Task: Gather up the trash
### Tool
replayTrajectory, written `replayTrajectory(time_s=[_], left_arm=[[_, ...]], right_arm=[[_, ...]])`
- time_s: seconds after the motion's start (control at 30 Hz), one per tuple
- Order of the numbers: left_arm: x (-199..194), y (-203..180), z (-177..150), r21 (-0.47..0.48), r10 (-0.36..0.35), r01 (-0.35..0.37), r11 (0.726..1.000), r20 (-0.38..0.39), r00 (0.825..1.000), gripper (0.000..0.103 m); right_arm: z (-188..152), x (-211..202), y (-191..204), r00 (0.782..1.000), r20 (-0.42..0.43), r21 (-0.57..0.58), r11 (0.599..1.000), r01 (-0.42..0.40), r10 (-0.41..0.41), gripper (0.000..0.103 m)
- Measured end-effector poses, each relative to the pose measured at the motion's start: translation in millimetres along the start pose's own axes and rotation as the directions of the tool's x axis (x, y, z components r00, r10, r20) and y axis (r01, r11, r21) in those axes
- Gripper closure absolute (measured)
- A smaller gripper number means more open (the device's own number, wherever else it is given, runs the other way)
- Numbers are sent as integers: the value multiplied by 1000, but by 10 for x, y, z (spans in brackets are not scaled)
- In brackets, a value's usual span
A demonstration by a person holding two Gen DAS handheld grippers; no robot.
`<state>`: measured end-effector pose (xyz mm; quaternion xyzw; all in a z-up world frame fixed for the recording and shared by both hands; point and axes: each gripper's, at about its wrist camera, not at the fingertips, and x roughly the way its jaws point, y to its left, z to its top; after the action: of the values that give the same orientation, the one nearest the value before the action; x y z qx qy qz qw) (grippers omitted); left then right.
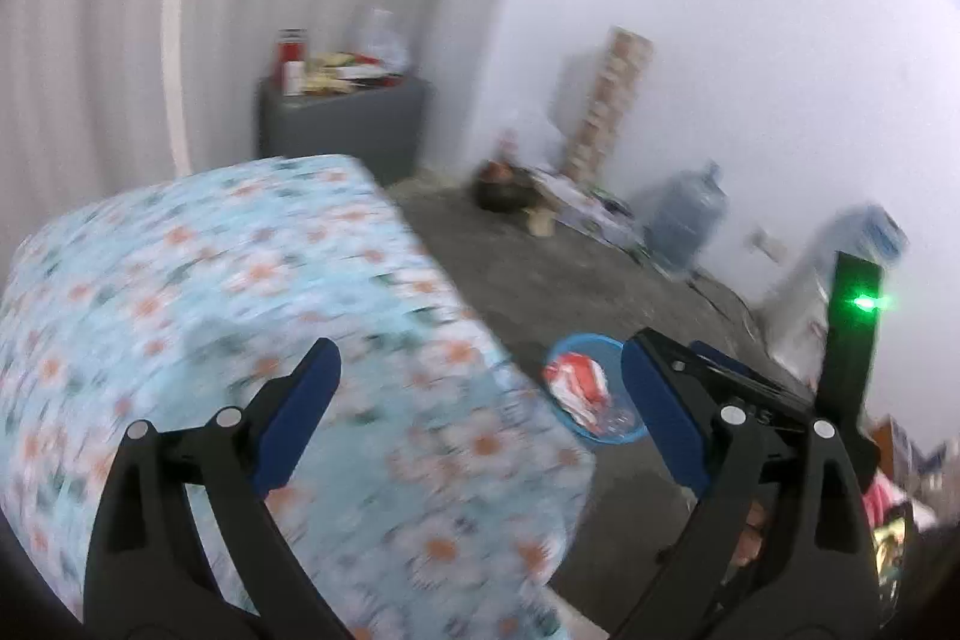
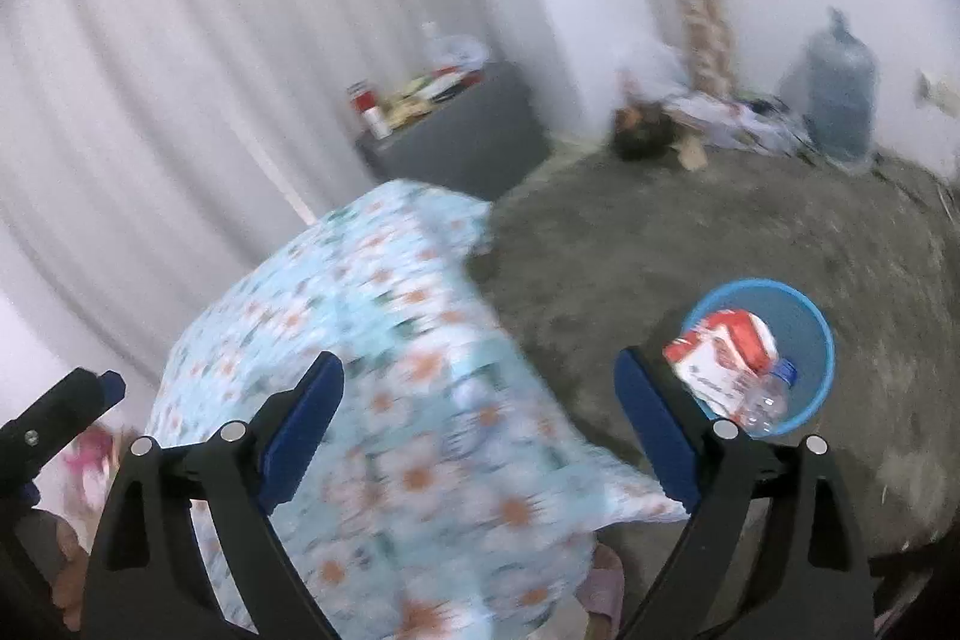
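While both jaws gape empty, left gripper [image 1: 480, 412] and right gripper [image 2: 480, 412] over floral-clothed table [image 2: 372, 340], blue bin [image 2: 804, 316] on right holding red-white carton [image 2: 720, 346], clear bottle [image 2: 765, 397].

I see the blue bin [image 2: 804, 316] on the floor, holding a red-white carton [image 2: 720, 349] and a clear bottle [image 2: 765, 397].

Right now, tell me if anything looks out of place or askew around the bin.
Nothing is spilled. The red-and-white carton and clear bottle lie tilted in the blue bin, poking above its rim. The floor right around the bin looks bare. Both grippers are open and hold nothing.
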<state>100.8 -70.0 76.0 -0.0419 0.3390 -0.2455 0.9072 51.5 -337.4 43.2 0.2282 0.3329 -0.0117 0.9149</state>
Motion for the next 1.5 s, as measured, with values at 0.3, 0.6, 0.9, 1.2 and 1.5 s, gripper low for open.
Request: replayTrajectory(time_s=[0.3,0.6,0.9,1.2,1.5], left_arm=[[-539,659,-515,-118,223,-221,968,1,975,10],[-760,862,-938,-190,417,-417,889,-39,908,9],[-724,744,-949,-122,488,-488,864,-29,872,9],[-723,829,-862,-233,502,-496,836,-35,864,9],[-470,737,-1109,-198,455,-490,849,-199,868,9]], right_arm=[[-351,-131,759,997,-64,-181,982,-60,49,11],[-754,-248,1123,997,-78,-303,952,-45,22,10],[-821,-392,1305,1000,-13,-392,920,12,-18,7],[-764,-528,1335,998,56,-410,910,61,-42,7],[-936,-400,1173,988,-14,-413,901,135,-154,7]])
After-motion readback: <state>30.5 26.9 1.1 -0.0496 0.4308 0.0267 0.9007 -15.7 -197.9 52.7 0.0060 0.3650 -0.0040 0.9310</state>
